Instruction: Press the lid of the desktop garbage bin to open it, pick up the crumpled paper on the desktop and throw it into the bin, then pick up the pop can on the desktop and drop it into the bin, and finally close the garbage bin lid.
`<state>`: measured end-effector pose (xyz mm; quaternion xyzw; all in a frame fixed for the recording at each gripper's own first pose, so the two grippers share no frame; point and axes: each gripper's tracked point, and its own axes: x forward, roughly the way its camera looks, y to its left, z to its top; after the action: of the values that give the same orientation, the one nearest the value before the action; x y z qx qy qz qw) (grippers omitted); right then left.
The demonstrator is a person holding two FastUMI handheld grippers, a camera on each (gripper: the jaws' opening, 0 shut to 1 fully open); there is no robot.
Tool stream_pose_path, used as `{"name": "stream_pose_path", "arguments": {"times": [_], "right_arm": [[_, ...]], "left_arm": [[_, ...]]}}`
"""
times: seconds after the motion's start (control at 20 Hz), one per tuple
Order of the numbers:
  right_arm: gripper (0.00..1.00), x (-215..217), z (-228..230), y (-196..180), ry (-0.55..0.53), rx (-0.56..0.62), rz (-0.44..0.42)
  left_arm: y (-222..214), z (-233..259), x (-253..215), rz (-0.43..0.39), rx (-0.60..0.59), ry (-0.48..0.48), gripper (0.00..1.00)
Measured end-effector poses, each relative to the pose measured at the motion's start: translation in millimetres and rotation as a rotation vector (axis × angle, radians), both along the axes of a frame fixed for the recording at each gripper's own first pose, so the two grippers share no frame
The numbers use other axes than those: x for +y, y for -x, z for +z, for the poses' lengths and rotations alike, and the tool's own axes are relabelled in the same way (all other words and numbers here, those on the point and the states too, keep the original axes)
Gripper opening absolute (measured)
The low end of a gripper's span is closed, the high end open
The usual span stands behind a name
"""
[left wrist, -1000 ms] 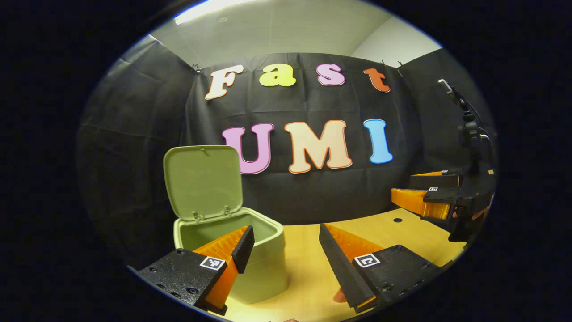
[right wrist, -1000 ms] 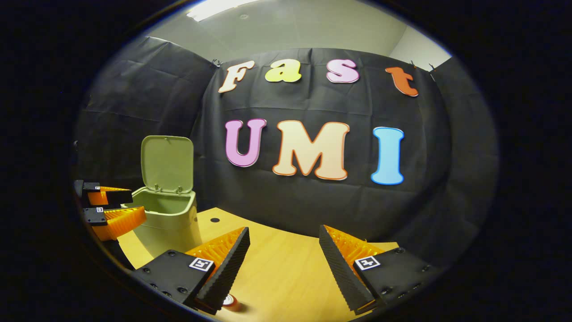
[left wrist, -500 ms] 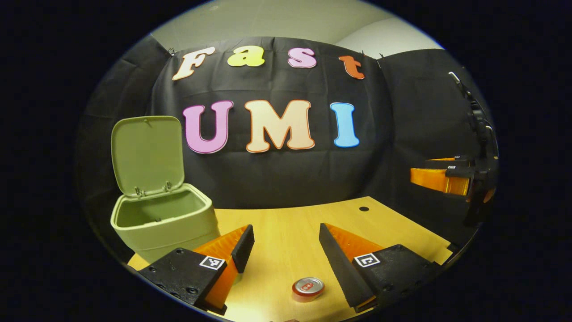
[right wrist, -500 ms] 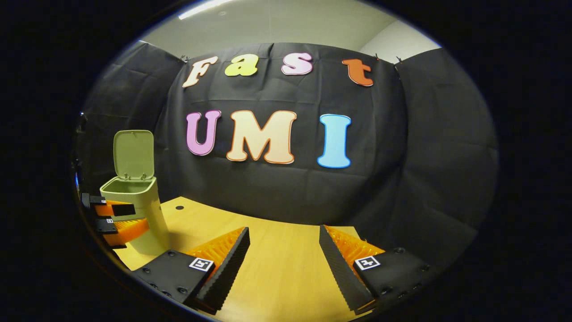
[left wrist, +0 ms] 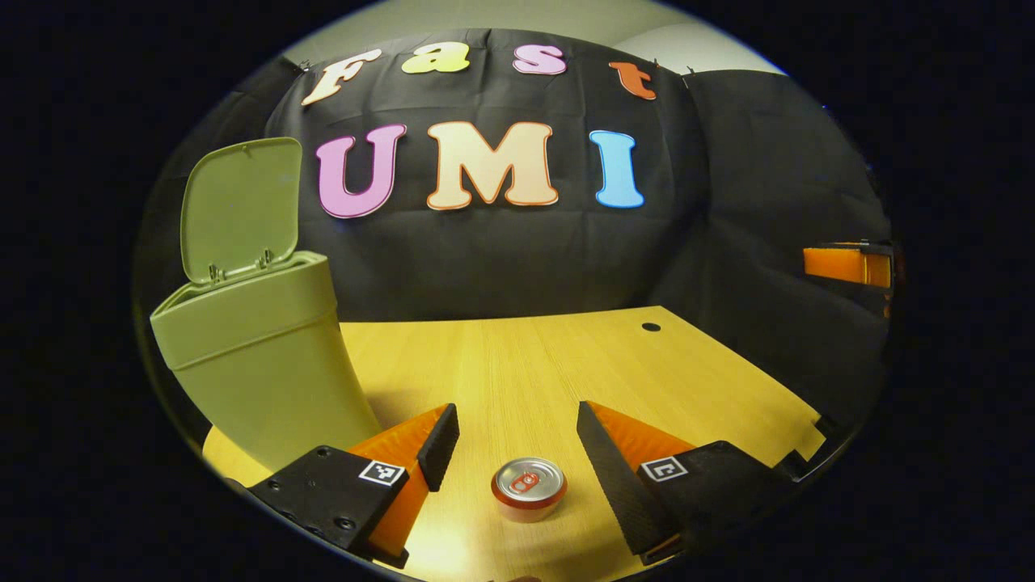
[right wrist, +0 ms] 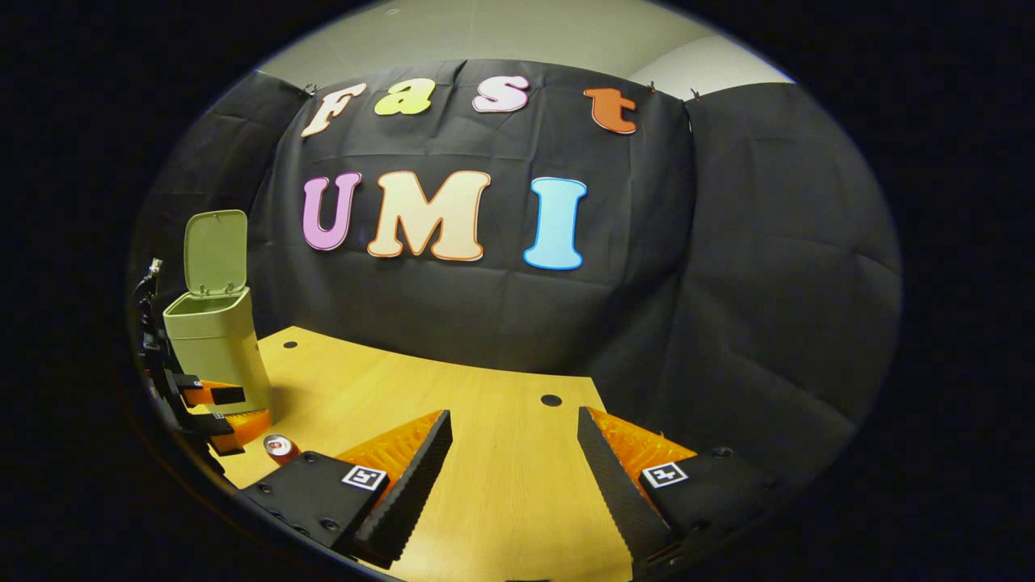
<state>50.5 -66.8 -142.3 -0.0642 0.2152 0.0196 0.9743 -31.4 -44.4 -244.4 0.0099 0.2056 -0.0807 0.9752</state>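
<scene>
The pale green garbage bin (left wrist: pixel 259 364) stands at the left of the wooden table (left wrist: pixel 550 364) with its lid (left wrist: pixel 238 206) swung up. A red pop can (left wrist: pixel 529 487) stands upright on the table, just ahead of my open left gripper (left wrist: pixel 517 432) and between the lines of its fingers. In the right gripper view the bin (right wrist: pixel 214 347) is far left, the can (right wrist: pixel 279 447) sits near it, and the left gripper (right wrist: pixel 218 408) hovers beside both. My right gripper (right wrist: pixel 515 449) is open over bare table with nothing between its fingers. The right gripper's finger (left wrist: pixel 845 265) shows at the far right.
The table has small round holes (left wrist: pixel 651 327) (right wrist: pixel 551 400) near its back edge. Black cloth walls close the booth behind and to the sides. The table's right corner (left wrist: pixel 808 444) drops off close to the left gripper.
The left gripper has swung right and dropped lower, away from the bin toward the can, which now sits between its fingers' lines. The right gripper has turned right, away from the bin.
</scene>
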Motion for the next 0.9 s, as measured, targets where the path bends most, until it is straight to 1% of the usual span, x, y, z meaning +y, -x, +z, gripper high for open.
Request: {"name": "stream_pose_path", "arguments": {"times": [0.3, 0.45, 0.7, 0.75, 0.85, 0.9], "right_arm": [[0.99, -15, -7, 12, 0.033, 0.026, -0.009], [0.99, -17, -11, 16, 0.041, 0.044, -0.008], [0.99, -20, -19, 24, 0.055, 0.065, -0.007], [1.0, -20, -21, 25, 0.057, 0.07, -0.009], [0.99, -19, -26, 30, 0.054, 0.088, -0.008], [1.0, -16, -29, 32, 0.053, 0.095, -0.004]], "left_arm": [[2, -46, -11, 0.003, 0.071, -0.001, 0.9], [6, -70, -9, 0.022, 0.114, -0.003, 0.93], [7, -99, -8, 0.021, 0.163, -0.019, 0.93], [8, -104, -8, 0.018, 0.169, -0.021, 0.93], [5, -112, -10, 0.014, 0.179, -0.033, 0.93], [5, -115, -9, 0.011, 0.189, -0.037, 0.93]]}}
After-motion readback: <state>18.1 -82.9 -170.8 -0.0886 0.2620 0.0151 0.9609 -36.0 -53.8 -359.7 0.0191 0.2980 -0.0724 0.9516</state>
